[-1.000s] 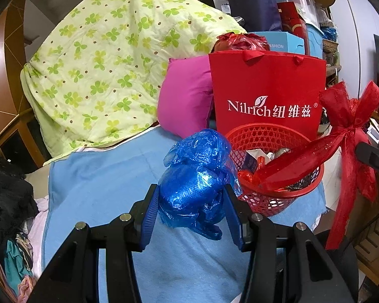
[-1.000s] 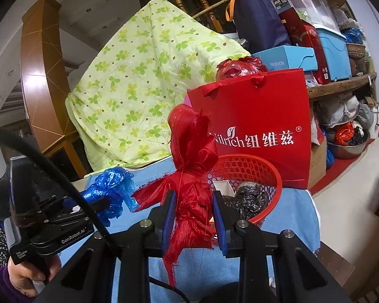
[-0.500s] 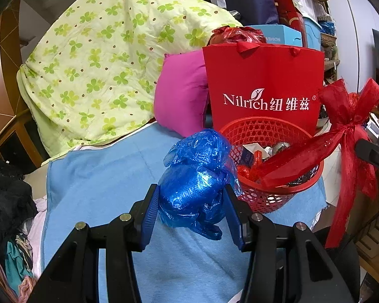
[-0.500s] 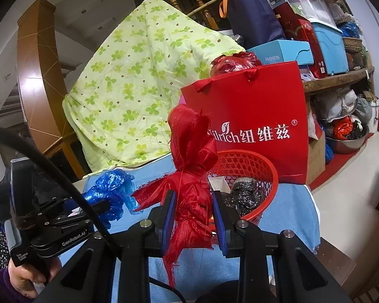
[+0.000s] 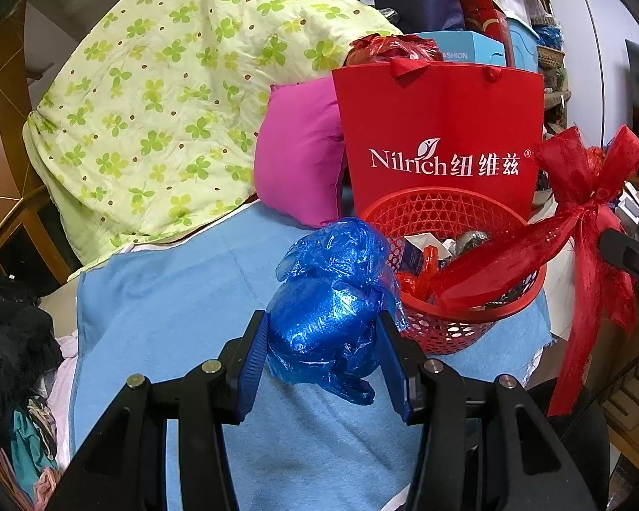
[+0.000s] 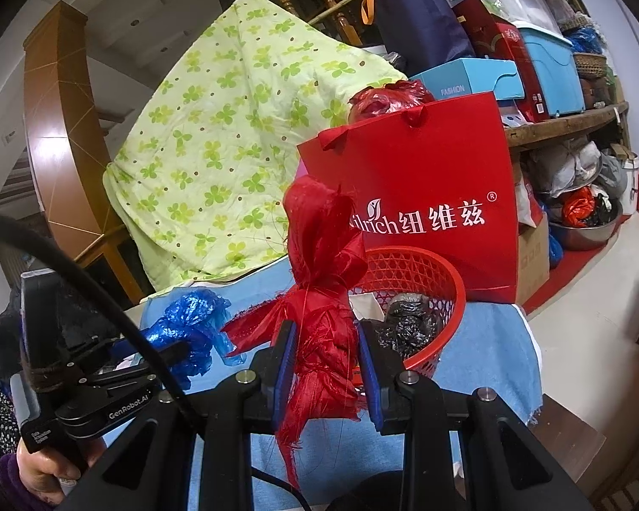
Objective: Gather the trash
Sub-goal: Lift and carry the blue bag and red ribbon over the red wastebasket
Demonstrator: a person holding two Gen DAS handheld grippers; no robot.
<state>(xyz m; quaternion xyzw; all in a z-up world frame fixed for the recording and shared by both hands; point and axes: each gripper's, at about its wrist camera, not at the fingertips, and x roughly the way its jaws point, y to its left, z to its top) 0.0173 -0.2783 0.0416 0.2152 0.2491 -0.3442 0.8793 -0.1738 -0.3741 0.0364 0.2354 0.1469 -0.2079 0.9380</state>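
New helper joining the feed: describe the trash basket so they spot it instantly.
Find the tall red paper bag with white lettering on the blue cloth. Directly in front of it stands the red basket, the only round, lattice-walled container, already holding crumpled wrappers.

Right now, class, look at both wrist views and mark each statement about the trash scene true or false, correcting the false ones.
1. The left tool grips a crumpled blue plastic bag. True.
2. The right tool is empty. False: it is shut on a red mesh ribbon.
3. The red basket already holds trash. True.
4. The red paper bag stands in front of the basket. False: it stands behind it.
5. The basket sits on a green cloth. False: it sits on a blue cloth.
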